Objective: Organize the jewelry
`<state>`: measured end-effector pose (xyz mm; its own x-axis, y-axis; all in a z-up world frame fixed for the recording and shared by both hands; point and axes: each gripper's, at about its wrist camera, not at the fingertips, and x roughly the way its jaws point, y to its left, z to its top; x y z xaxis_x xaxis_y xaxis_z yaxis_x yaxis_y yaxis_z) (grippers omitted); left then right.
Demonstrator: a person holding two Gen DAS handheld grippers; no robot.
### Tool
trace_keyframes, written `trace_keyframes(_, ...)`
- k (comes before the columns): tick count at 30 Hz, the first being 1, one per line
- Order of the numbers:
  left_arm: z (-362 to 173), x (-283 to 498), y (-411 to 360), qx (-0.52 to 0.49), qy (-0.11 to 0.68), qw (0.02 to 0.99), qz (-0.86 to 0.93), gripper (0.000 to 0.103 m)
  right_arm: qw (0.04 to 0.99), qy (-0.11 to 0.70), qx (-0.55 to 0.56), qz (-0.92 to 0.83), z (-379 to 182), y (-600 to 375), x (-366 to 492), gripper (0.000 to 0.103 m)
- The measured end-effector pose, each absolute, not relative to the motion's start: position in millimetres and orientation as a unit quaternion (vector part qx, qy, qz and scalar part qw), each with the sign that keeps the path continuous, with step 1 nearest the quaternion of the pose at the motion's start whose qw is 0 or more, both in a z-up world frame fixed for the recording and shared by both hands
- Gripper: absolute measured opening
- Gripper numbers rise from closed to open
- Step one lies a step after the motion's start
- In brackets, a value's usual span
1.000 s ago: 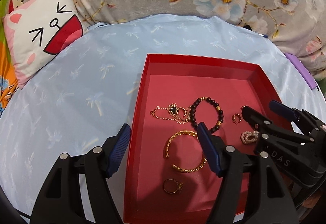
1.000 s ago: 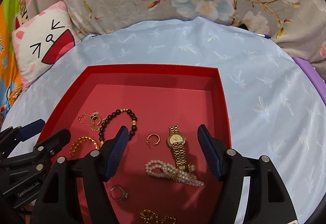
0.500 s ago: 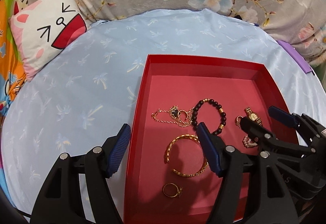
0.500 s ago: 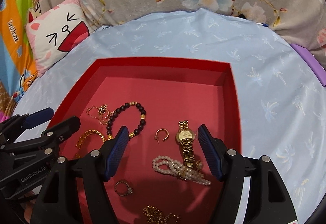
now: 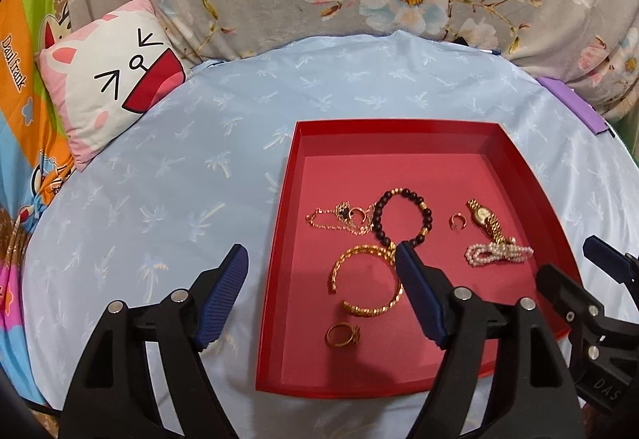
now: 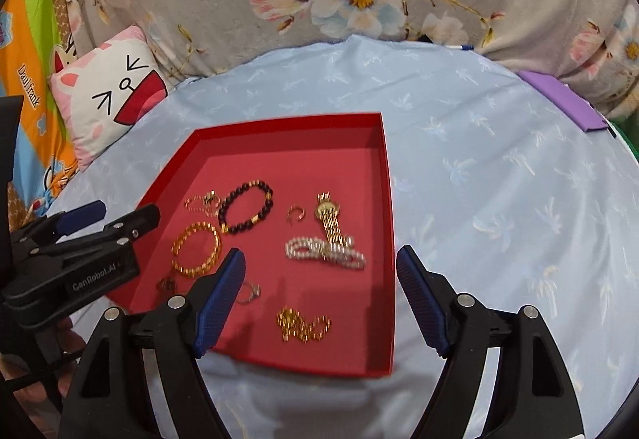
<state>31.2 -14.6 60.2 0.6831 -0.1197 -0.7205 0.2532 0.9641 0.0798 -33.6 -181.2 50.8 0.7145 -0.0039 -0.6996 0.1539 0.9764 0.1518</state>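
One ring (image 6: 249,291) half-hidden behind right gripper (image 6: 319,295)

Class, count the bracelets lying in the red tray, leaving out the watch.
3: the dark bead bracelet mid-tray, the gold bangle just nearer the tools, and the pearl bracelet beside the watch. None seems hidden.

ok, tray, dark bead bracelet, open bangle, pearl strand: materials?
Tray: thin matte red walls with sharp folded corners, likely card or thin sheet.
Dark bead bracelet: glossy near-black beads with gold spacers, perhaps stone or wood.
Open bangle: shiny gold-tone metal with a textured surface.
Pearl strand: glossy white beads, pearl or imitation.
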Motion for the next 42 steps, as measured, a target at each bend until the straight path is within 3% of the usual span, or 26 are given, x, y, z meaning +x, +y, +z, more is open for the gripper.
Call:
trace_keyframes(13, 46.2, 15.5, -20.6, 0.088, 0.405, 0.903, -0.112, 0.074, 0.904, 0.403, 0.122, -0.074, 39.1, -174.6, -49.8, 0.077)
trace_keyframes(22, 41.0, 0.3, -9.7, 0.075, 0.418, 0.898, -0.115, 0.076, 0.914, 0.388, 0.041, -0.114, 52.7, -145.2, -63.4, 0.077)
trace_keyframes(28, 39.6, -6.4, -5.9, 0.069, 0.425, 0.895, -0.119, 0.076, 0.901, 0.412, 0.085, -0.104, 45.1, -154.6, -65.3, 0.078)
trace_keyframes(42, 59.4, -17.9, -4.6, 0.09, 0.398, 0.908, -0.092, 0.082, 0.904, 0.409, 0.075, -0.105, 56.5, -149.2, -70.9, 0.077)
